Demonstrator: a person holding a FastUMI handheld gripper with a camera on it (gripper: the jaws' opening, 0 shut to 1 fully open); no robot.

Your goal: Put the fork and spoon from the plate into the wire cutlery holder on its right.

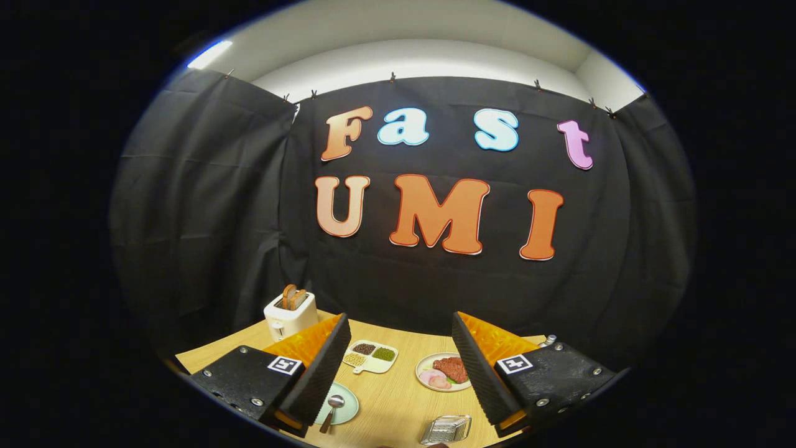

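Above the table [398, 398], tongs [398, 367] gape wide, empty; spoon [331, 409] on plate [346, 407], holder [446, 429] beside.

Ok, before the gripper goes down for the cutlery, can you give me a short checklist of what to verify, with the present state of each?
1. Gripper fingers apart, nothing between them: ok.
2. Spoon on the pale green plate, beside the left finger: ok.
3. Fork on that plate: cannot tell, the left finger covers part of it.
4. Wire cutlery holder to the right of the plate, on the table: ok.
5. Holder upright and free inside: cannot tell.
6. Gripper lined up over the spoon: not ok, it sits off to the left.
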